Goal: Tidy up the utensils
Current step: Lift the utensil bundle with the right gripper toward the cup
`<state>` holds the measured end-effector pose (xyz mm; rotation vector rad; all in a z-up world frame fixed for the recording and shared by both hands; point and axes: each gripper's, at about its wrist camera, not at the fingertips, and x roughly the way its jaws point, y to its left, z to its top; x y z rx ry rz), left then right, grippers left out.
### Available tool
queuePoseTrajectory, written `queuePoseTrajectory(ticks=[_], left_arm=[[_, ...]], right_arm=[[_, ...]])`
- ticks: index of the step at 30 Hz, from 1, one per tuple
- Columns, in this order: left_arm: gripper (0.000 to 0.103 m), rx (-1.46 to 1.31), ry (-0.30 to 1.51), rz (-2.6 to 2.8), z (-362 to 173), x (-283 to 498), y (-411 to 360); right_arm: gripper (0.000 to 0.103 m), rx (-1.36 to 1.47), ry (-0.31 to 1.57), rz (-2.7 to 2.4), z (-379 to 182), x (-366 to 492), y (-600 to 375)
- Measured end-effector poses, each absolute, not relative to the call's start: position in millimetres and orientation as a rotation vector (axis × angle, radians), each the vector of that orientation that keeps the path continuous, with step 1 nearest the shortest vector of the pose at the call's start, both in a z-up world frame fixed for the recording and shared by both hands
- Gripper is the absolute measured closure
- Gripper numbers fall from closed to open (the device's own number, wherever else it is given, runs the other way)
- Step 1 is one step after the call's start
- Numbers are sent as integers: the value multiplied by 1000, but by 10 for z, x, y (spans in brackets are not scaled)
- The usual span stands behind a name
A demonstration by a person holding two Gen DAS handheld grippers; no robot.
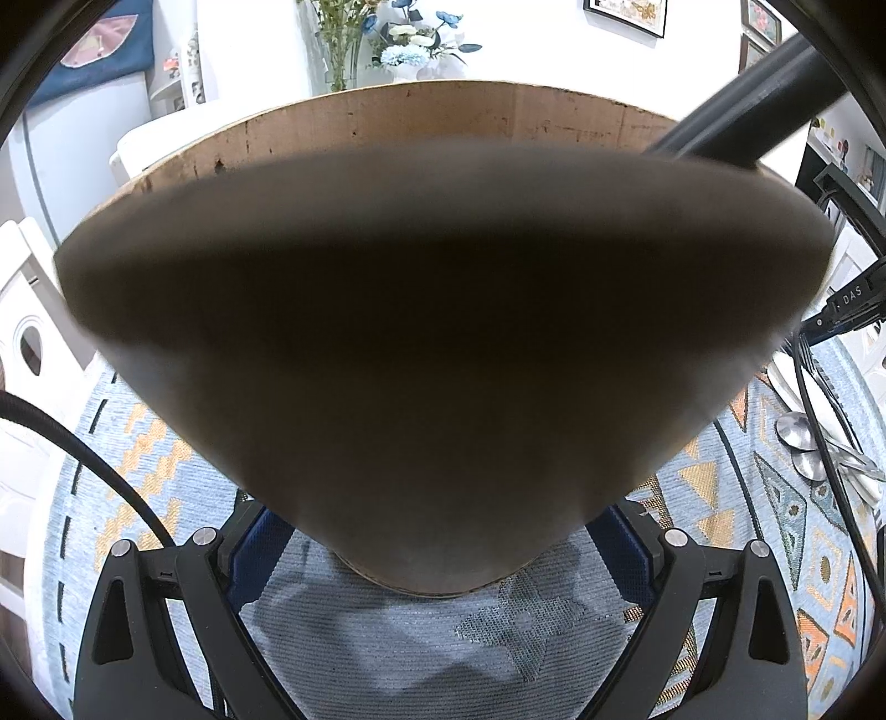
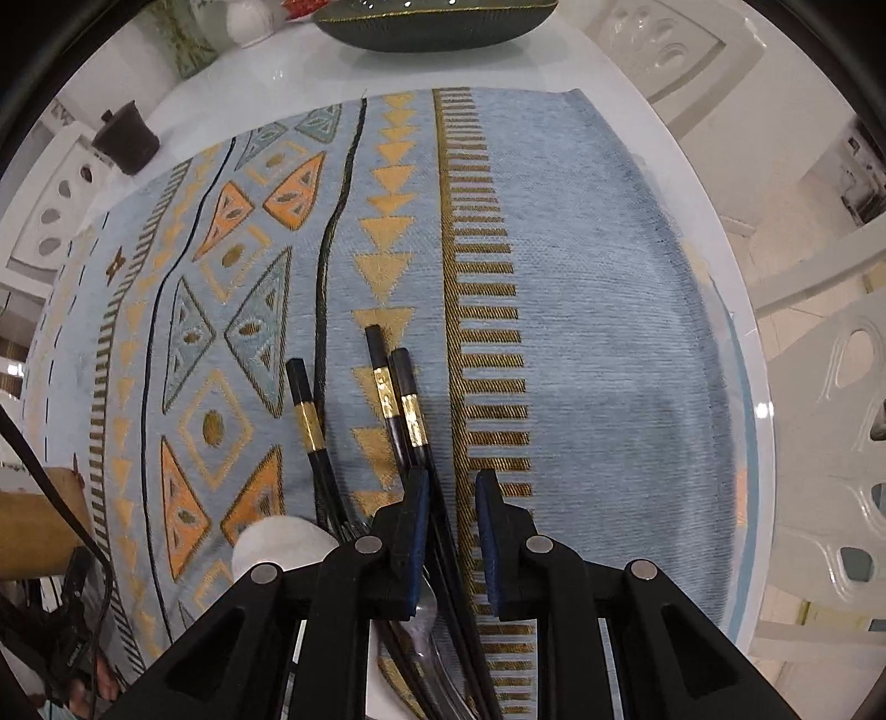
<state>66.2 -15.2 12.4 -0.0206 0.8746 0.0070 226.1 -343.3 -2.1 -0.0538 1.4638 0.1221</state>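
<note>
In the left wrist view a big brown box-like container [image 1: 432, 310] fills the middle, very close to the lens. My left gripper [image 1: 437, 515] is shut on its lower end, a blue pad against each side. In the right wrist view my right gripper [image 2: 454, 482] points down at the patterned blue mat [image 2: 581, 277]. Its jaws stand a narrow gap apart, with mat showing between them. Three black chopsticks with gold bands [image 2: 387, 387] lie on the mat; two of them run under the left finger and into the gap. Neither pad presses on them.
Spoons [image 1: 797, 437] lie on the mat's right side, and one spoon [image 2: 432, 603] sits under my right gripper beside something round and white [image 2: 277, 543]. A dark bowl [image 2: 432, 22] and a dark cup [image 2: 127, 138] stand at the far edge. White chairs ring the table.
</note>
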Motion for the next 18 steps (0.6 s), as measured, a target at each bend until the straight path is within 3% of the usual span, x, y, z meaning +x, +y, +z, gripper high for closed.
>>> queuePoseTrajectory(ticks=[8, 18], left_arm=[[7, -21, 878, 7, 120, 675, -110], [7, -20, 878, 7, 121, 677, -108]], right_arm=[[87, -155, 1497, 139, -26, 2401, -3290], [87, 20, 1526, 173, -73, 2654, -3465]])
